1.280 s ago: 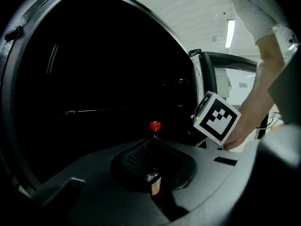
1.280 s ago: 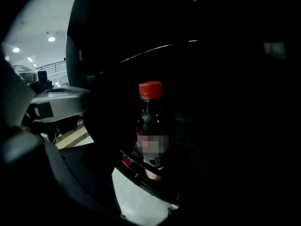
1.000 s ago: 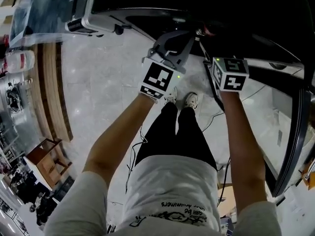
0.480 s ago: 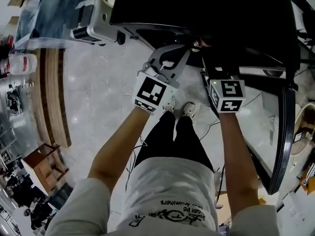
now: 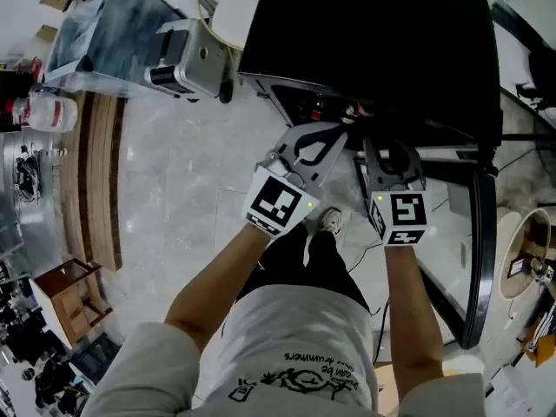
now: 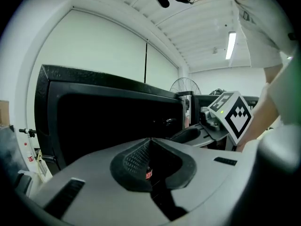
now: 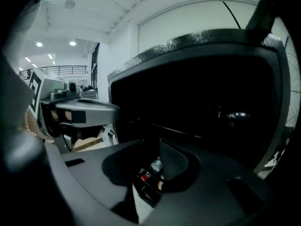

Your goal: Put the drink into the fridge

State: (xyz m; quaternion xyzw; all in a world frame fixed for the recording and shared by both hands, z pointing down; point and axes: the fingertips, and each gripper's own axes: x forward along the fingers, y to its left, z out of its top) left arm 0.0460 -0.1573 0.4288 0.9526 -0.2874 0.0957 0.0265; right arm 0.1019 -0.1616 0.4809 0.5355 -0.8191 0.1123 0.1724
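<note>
- Lifted nearer the camera over the past second, the left tongs (image 6: 150,142) and right tongs (image 7: 151,143) now cover most of the person's shoes (image 5: 331,221), which showed clear below them before. More of the fridge (image 5: 373,33) top has come into the head view.
- Left tongs are pressed together, tip to tip, with nothing gripped between the pads.
- Right tongs stand narrow, having just been closing. A slim gap remains and no drink sits between them.
- Straight ahead of both pairs looms the black fridge, dark inside. To the right of the right tongs, a black-framed glass door (image 5: 480,233) appears to hang open.
- Just beyond the tips, at the fridge's mouth, a small red-and-white object (image 5: 352,109) shows. It is likely the drink, though too small to say for certain.
- Judged from empty tongs and an open door, the placing step looks done, with the hands clearing away from the cabinet.
- Next move probably calls for one pair to swing round to the door's outer edge and push it shut, staying clear of whatever stands inside.
</note>
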